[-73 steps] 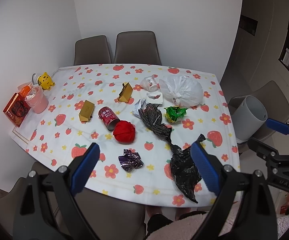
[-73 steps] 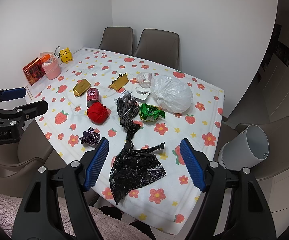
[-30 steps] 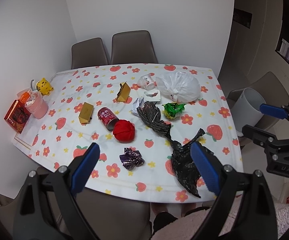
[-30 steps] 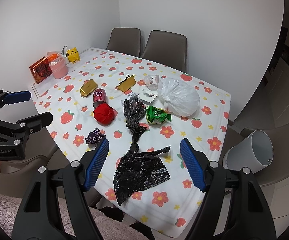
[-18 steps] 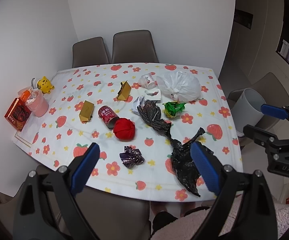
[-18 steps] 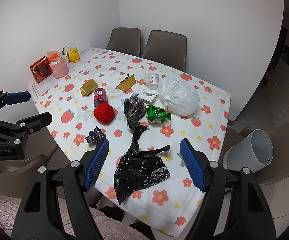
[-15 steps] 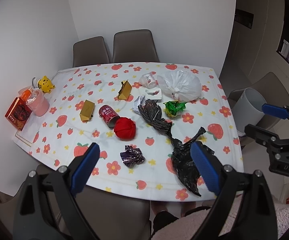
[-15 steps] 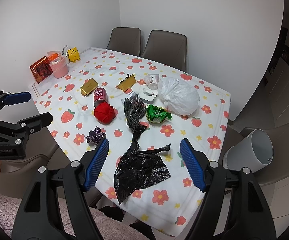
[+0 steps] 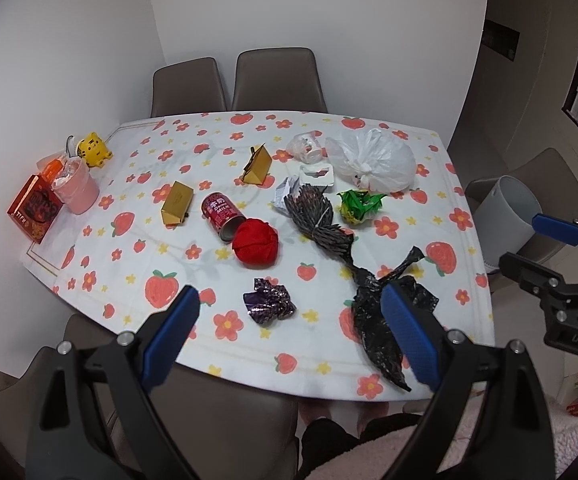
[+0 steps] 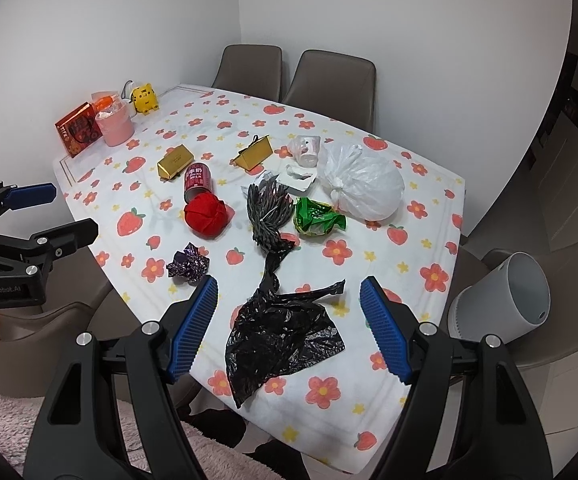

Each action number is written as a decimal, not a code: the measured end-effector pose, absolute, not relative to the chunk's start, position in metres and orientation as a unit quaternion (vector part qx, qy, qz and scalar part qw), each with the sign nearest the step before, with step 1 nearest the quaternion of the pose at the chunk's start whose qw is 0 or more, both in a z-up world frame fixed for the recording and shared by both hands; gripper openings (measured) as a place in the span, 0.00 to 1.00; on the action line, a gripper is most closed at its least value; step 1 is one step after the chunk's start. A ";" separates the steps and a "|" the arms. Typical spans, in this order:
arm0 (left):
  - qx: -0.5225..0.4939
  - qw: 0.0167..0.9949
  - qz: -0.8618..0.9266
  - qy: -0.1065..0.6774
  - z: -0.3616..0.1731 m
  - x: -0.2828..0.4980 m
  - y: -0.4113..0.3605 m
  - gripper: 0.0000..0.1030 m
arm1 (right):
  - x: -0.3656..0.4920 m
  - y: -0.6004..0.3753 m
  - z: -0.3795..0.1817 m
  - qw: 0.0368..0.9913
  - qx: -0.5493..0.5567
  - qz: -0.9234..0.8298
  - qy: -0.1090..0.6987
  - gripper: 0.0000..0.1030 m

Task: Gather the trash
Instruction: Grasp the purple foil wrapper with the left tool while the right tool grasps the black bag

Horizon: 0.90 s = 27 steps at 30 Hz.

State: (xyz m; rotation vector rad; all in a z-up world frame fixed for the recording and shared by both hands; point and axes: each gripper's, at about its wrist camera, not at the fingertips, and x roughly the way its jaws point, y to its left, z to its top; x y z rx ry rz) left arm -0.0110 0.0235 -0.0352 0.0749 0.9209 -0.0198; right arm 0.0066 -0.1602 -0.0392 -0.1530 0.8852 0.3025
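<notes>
Your table [image 9: 89, 264] fills most of both views, under a cloth printed with strawberries and flowers; two chairs [image 9: 277, 80] stand at its far side. The white bin [image 10: 505, 300] sits on the floor off the table's right edge, tilted, mouth open toward you, well apart from the trash.

Trash, big to small: a white plastic bag [image 9: 373, 160], knotted, far right. A black bag [image 10: 285, 332] lies flat at the near edge, its twisted neck running up to a dark bundle of strips [image 9: 317, 216]. A red ball [image 9: 256, 242] touches the mouth of a red can [image 9: 221, 214] lying on its side. Green wrapper [image 10: 317, 216] just beside the bundle. Two gold boxes [image 9: 177, 203], a white tray [image 9: 317, 174], a small clear cup [image 9: 307, 148], a purple foil wad [image 9: 269, 306] near you.

Far left corner: pink tub [image 9: 76, 186], red box [image 9: 35, 208], yellow toy [image 9: 93, 149].

Your left gripper [image 9: 289, 336] hangs above the near edge, fingers spread wide, nothing between them. Your right gripper [image 10: 289, 328] likewise, wide and empty, framing the black bag below.
</notes>
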 end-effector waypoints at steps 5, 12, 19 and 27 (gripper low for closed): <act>0.055 0.887 -0.005 0.459 -0.075 0.002 0.027 0.89 | 0.017 -0.148 -0.069 0.878 -0.080 0.154 0.446 0.69; 0.069 0.876 -0.012 0.477 -0.132 0.023 0.040 0.89 | 0.034 -0.131 -0.117 0.869 -0.081 0.157 0.463 0.69; 0.077 0.866 -0.027 0.494 -0.191 0.049 0.049 0.89 | 0.060 -0.129 -0.178 0.857 -0.080 0.135 0.491 0.69; 0.078 0.847 -0.038 0.524 -0.257 0.078 0.059 0.71 | 0.082 -0.125 -0.236 0.842 -0.091 0.129 0.515 0.69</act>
